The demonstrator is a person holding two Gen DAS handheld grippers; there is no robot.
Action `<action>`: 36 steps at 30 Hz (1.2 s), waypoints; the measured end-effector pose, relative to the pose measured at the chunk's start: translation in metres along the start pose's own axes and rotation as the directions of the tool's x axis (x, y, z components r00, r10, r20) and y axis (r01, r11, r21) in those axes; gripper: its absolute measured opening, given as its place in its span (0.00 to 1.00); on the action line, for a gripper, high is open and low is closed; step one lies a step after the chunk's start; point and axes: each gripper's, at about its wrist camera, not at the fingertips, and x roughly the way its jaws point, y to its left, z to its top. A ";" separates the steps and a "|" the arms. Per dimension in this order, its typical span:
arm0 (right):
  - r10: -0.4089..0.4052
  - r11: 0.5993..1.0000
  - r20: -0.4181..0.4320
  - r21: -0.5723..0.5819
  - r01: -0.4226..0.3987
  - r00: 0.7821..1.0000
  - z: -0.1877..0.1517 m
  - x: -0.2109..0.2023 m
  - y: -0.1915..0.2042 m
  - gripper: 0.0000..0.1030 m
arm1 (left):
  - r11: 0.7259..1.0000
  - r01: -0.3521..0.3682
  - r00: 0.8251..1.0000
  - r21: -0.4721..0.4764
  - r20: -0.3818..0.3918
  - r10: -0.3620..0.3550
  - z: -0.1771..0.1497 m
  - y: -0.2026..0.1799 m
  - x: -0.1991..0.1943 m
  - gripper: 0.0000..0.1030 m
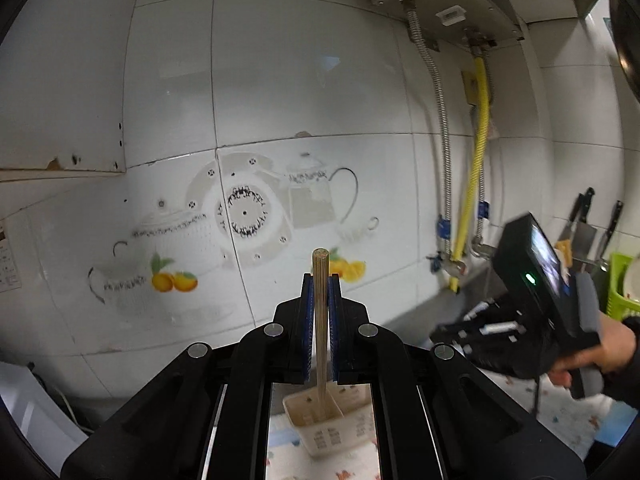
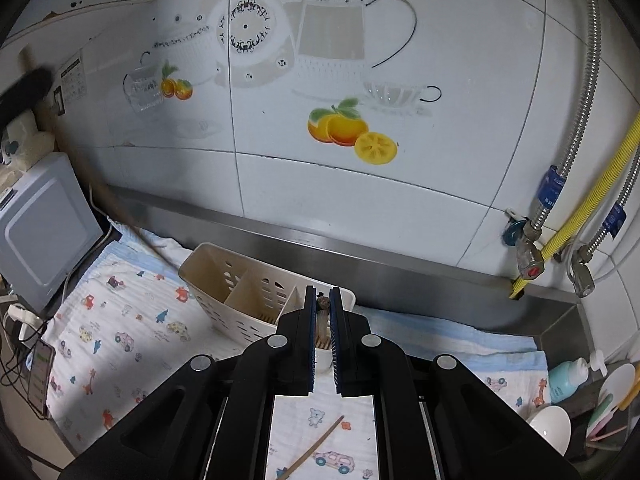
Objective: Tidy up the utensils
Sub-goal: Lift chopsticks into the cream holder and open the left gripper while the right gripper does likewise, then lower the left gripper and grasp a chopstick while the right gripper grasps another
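Between the blue pads of the left gripper [image 1: 321, 280] a single pale chopstick [image 1: 320, 320] stood clamped, the jaws closed tight on its shaft with no gap showing. Its lower end ran toward the cream utensil caddy [image 1: 320, 428] at six o'clock below the fingers; whether the tip was inside a compartment or above the rim could not be told. A tilt of the hand from that position could catch the tip on the rim or a divider and twist the stick out of the narrow grip.

At the right gripper [image 2: 323, 300] the jaws were likewise drawn almost together, with a brownish utensil handle [image 2: 322, 322] between the pads, apparently held; its type could not be made out. It sat over the right-hand compartment of the caddy. A release off-centre would likely drop it onto the printed cloth [image 2: 120, 320].

Nearer, at six o'clock in the right view, a loose brown chopstick [image 2: 316, 446] lay on the cloth, not yet sorted and at risk of being nudged.

Farther off, at three o'clock in the left view, the two grippers worked close together over one caddy; collision was judged possible.
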 end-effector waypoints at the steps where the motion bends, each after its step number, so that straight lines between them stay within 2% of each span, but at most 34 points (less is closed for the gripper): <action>1: -0.003 1.000 0.003 -0.003 0.003 1.000 -0.001 0.000 0.000 0.06 | 1.000 -0.015 1.000 0.011 0.009 0.015 0.000 -0.001 0.005 0.05; 8: -0.003 1.000 0.027 -0.016 0.004 1.000 -0.006 -0.005 0.000 0.07 | 0.999 -0.024 0.998 -0.045 -0.059 0.021 -0.021 0.014 0.046 0.05; 10: -0.006 1.000 0.042 -0.022 0.007 0.999 -0.009 -0.010 0.002 0.09 | 0.998 -0.015 0.996 -0.064 -0.090 0.009 -0.031 0.020 0.056 0.05; 11: -0.009 1.000 0.051 -0.024 0.010 0.999 -0.010 -0.013 0.002 0.14 | 0.997 -0.012 0.994 -0.075 -0.106 0.005 -0.036 0.023 0.060 0.05; 12: -0.010 1.000 0.060 -0.025 0.011 0.998 -0.010 -0.016 0.003 0.18 | 0.997 -0.010 0.993 -0.081 -0.115 0.000 -0.040 0.024 0.062 0.05; 18: -0.012 0.999 0.108 -0.031 0.016 0.994 -0.024 -0.043 0.011 0.19 | 0.995 -0.008 0.990 -0.104 -0.141 -0.007 -0.043 0.030 0.065 0.06; 21: 0.000 1.000 0.120 -0.019 0.002 0.993 -0.039 -0.057 0.015 0.19 | 0.995 -0.013 0.991 -0.104 -0.131 0.000 -0.038 0.026 0.053 0.07; 26: 0.009 1.000 0.115 0.002 -0.010 0.993 -0.084 -0.078 0.025 0.19 | 0.996 -0.002 0.992 -0.089 -0.125 -0.009 -0.038 0.015 0.019 0.08; 32: 0.014 0.999 0.087 0.043 -0.017 0.996 -0.143 -0.089 0.039 0.19 | 0.997 0.010 0.987 -0.083 -0.161 -0.023 -0.068 -0.002 -0.022 0.09; 36: 0.010 0.997 0.067 0.078 -0.015 0.998 -0.183 -0.091 0.051 0.19 | 0.996 0.016 0.980 -0.093 -0.198 -0.035 -0.102 -0.011 -0.047 0.09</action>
